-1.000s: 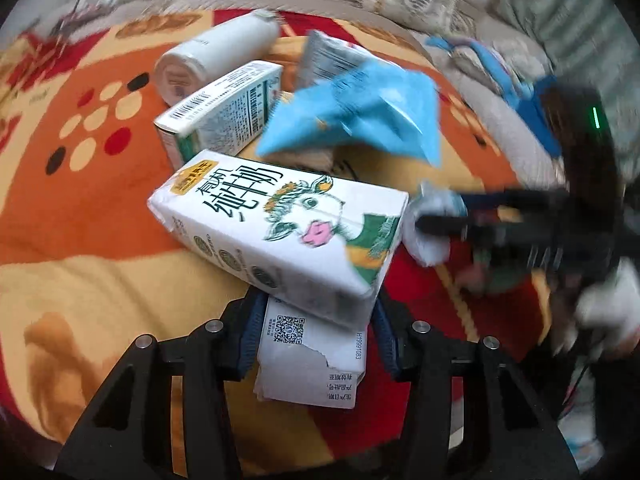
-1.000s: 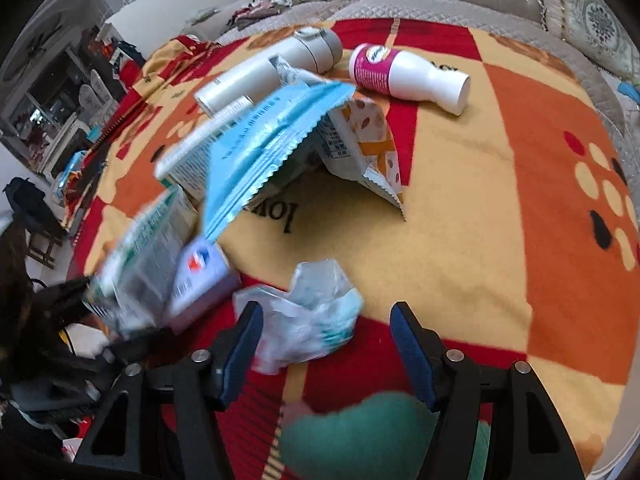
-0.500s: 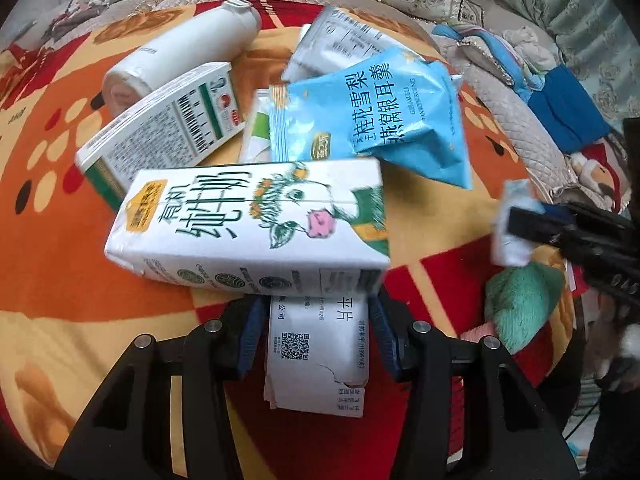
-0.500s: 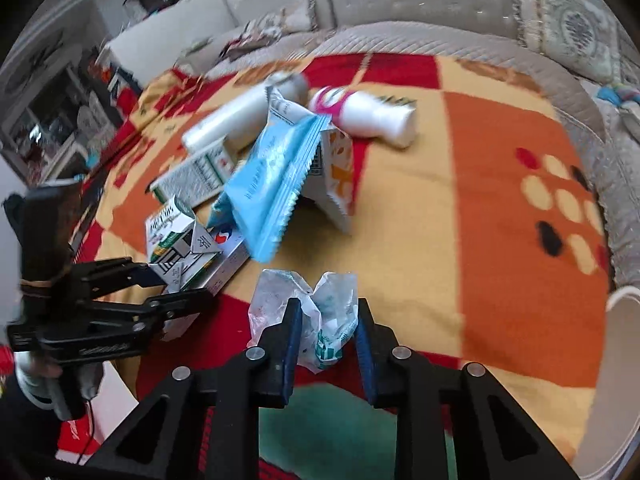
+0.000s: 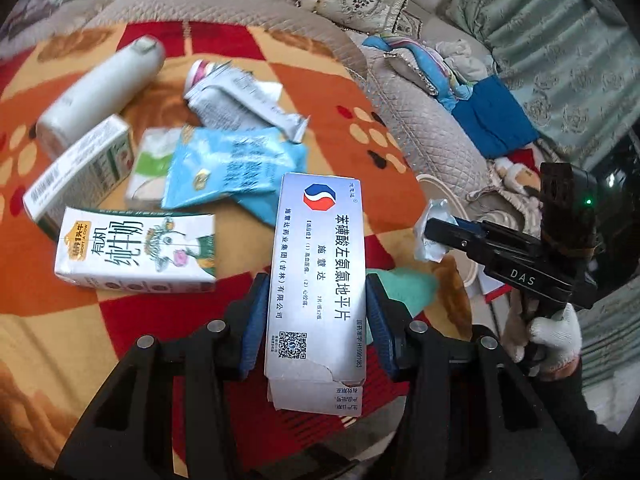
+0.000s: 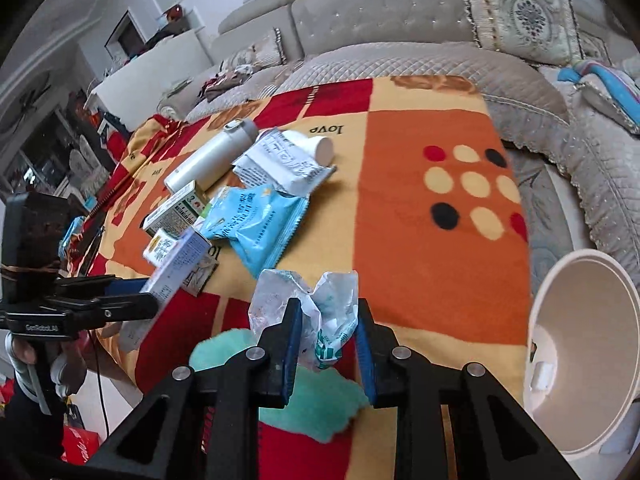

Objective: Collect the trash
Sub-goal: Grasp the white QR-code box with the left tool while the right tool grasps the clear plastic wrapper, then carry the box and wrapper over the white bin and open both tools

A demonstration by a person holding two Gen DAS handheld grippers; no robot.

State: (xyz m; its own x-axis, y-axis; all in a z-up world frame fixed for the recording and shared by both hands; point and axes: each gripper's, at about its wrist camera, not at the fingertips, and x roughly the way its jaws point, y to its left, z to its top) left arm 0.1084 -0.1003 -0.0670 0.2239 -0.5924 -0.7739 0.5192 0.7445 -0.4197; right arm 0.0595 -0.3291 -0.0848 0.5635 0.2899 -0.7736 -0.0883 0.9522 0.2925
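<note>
My left gripper (image 5: 316, 296) is shut on a silver medicine box (image 5: 318, 272) and holds it above the blanket; the box also shows in the right wrist view (image 6: 176, 264). My right gripper (image 6: 326, 320) is shut on a crumpled clear wrapper (image 6: 316, 300), which also shows in the left wrist view (image 5: 430, 232). A milk carton (image 5: 136, 250), a blue snack bag (image 5: 232, 168), a green-white box (image 5: 80, 172), a silver wrapper (image 5: 244, 104) and a white bottle (image 5: 100, 92) lie on the blanket.
A white bin (image 6: 584, 348) stands at the right edge of the blanket, its mouth open toward me. The patterned blanket (image 6: 420, 216) covers a sofa seat. A teal patch (image 6: 316, 400) lies under my right gripper. Cushions (image 6: 516, 20) line the back.
The milk carton has slid off the medicine box onto the blanket at left. My right gripper closed on the crumpled wrapper, lifted it and moved right toward the bin.
</note>
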